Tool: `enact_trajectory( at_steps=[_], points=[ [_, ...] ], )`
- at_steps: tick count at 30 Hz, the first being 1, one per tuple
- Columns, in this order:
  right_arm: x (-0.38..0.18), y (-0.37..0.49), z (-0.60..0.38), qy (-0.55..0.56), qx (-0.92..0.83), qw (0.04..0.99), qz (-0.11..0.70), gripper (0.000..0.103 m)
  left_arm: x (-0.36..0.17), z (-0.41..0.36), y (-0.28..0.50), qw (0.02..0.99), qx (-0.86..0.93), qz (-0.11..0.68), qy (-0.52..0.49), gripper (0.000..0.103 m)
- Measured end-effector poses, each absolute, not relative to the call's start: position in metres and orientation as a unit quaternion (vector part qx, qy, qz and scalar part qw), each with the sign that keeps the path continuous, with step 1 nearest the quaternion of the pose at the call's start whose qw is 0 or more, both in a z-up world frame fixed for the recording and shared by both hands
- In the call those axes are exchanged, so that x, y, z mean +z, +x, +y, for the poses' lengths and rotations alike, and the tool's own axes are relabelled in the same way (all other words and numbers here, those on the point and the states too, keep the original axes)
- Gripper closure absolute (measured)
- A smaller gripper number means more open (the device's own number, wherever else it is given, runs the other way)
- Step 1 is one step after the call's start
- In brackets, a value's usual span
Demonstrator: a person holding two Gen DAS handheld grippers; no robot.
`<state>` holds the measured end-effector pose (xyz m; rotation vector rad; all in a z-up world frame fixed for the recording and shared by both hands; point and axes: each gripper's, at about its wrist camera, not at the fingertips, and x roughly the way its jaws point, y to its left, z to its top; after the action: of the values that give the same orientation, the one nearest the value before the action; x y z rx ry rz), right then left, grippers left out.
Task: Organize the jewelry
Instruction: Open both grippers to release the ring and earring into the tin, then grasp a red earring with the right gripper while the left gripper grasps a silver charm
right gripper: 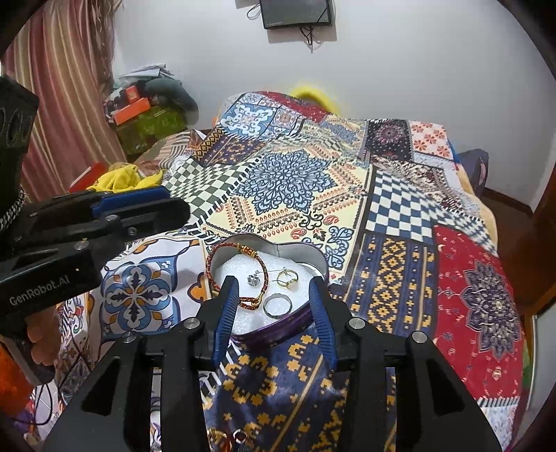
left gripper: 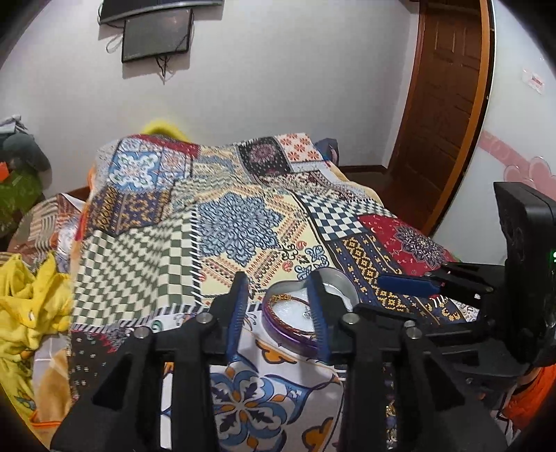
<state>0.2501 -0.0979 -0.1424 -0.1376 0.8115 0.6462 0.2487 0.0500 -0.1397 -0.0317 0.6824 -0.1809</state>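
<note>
A heart-shaped tin [right gripper: 243, 243] with a purple wall and white foam lining sits on the patterned bedspread [right gripper: 288, 180]. In it lie a red braided bracelet [right gripper: 222, 253], a silver ring [right gripper: 277, 306], a gold ring [right gripper: 287, 278] and a small silver charm [right gripper: 253, 280]. My right gripper [right gripper: 274, 299] is open and empty, its fingers either side of the tin's near edge. My left gripper [left gripper: 278, 306] is open and empty, just left of the tin [left gripper: 333, 278]; its right finger overlaps the tin. More small jewelry [right gripper: 226, 436] lies near the bottom edge, partly hidden.
Yellow cloth [left gripper: 27, 306] lies at the bed's left side. Boxes and clutter [right gripper: 146, 111] stand by the striped curtain. A wooden door [left gripper: 448, 104] is at the right. A dark screen [right gripper: 295, 14] hangs on the white wall.
</note>
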Motion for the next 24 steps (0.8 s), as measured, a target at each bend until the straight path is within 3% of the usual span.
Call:
enact_trajectory(
  at_steps=[5,14,24],
  points=[
    [-0.127,0.237,-0.108,-0.066,0.301,0.877,0.369,0.059,-0.126,0.053,0.231,0.944,-0.074,0.321,-0.011,0.06],
    [-0.109,0.207,-0.126,-0.063,0.289,0.891,0.344,0.058,-0.113,0.049,0.199,0.947,-0.056,0.318,0.004,0.058],
    [-0.122,0.18,-0.138,-0.073,0.286,0.887,0.355,0.058,-0.138,0.034,0.172,0.93,-0.07,0.36,0.016,0.057]
  ],
)
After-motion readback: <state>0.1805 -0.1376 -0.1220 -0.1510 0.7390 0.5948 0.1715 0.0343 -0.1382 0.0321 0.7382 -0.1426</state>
